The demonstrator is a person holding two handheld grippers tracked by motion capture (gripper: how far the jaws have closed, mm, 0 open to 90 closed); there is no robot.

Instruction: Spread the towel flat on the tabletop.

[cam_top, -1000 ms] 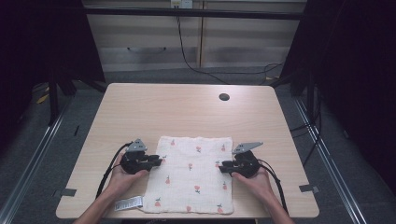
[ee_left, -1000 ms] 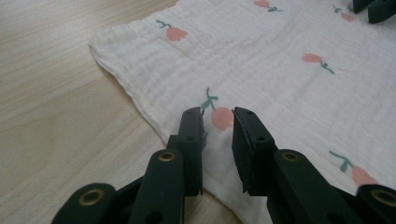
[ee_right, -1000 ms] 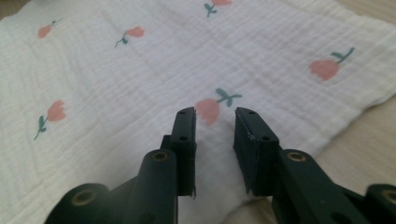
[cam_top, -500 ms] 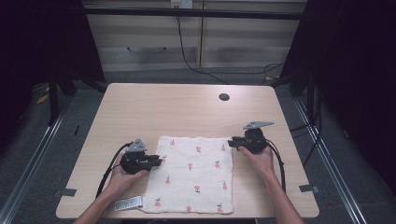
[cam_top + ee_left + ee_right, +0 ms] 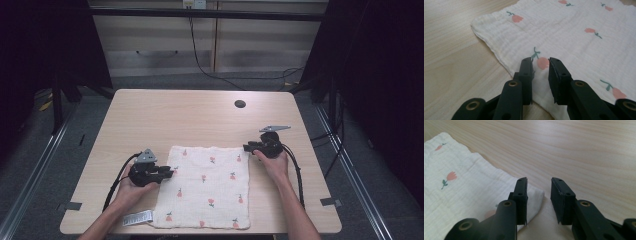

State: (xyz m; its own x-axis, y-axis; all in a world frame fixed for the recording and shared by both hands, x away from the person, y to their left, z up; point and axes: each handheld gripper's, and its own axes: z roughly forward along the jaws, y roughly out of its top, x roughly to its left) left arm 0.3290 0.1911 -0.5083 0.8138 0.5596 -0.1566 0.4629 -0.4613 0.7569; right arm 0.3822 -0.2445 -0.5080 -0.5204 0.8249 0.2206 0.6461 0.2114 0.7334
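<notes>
The right claw point(image 5: 538, 192) stands with its jaws apart at the far right corner of the cloth point(image 5: 207, 185), the corner tip lying between them, nothing pinched. To take it well, I judge it should slide lower so one pad gets under the hem before closing. The left claw point(image 5: 540, 72) sits over the cloth's left edge, jaws narrowly apart, gripping nothing. The cloth lies flat on the worktop point(image 5: 200, 117); a small label point(image 5: 137, 218) sits just left of the cloth's near corner.
</notes>
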